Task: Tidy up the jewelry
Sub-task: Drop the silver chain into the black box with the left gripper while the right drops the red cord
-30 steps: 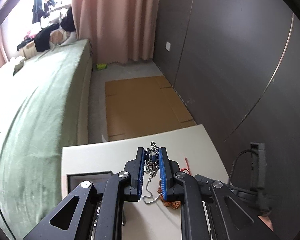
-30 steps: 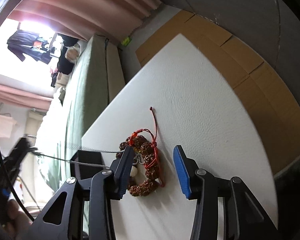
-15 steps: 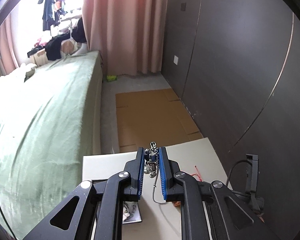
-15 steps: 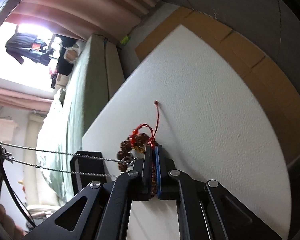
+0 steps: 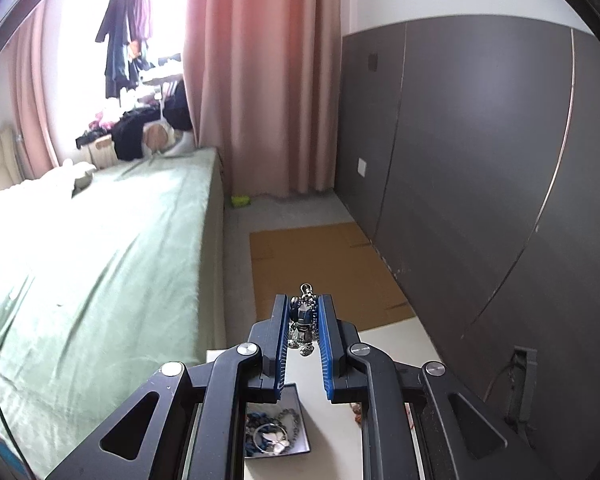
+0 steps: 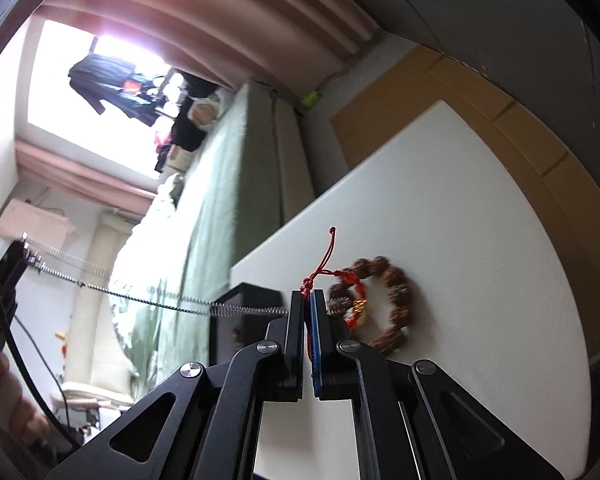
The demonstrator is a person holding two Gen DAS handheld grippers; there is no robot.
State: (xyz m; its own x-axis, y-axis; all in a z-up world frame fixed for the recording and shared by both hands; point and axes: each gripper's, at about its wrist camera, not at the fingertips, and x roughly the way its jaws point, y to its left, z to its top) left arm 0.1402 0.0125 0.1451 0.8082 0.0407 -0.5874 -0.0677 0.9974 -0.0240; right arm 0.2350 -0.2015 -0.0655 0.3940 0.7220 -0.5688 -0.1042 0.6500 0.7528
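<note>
at the far left of the right wrist view the left gripper [image 6: 4, 280] holds the necklace's pendant [image 5: 302, 326] between narrow jaws, high above the white table [image 6: 460, 220], and the silver chain [image 6: 140, 298] runs taut and nearly level rightward to the right gripper [image 6: 306, 322], which is clamped on it and on the red cord [image 6: 326, 252] of the bead bracelet [image 6: 384, 300] lying just to its right. judging from this, the chain's long axis spans both grippers, and freeing it from the bracelet is the next concern. only the left wrist view shows the open jewelry box [image 5: 296, 392] with pieces inside, below the left gripper.
</note>
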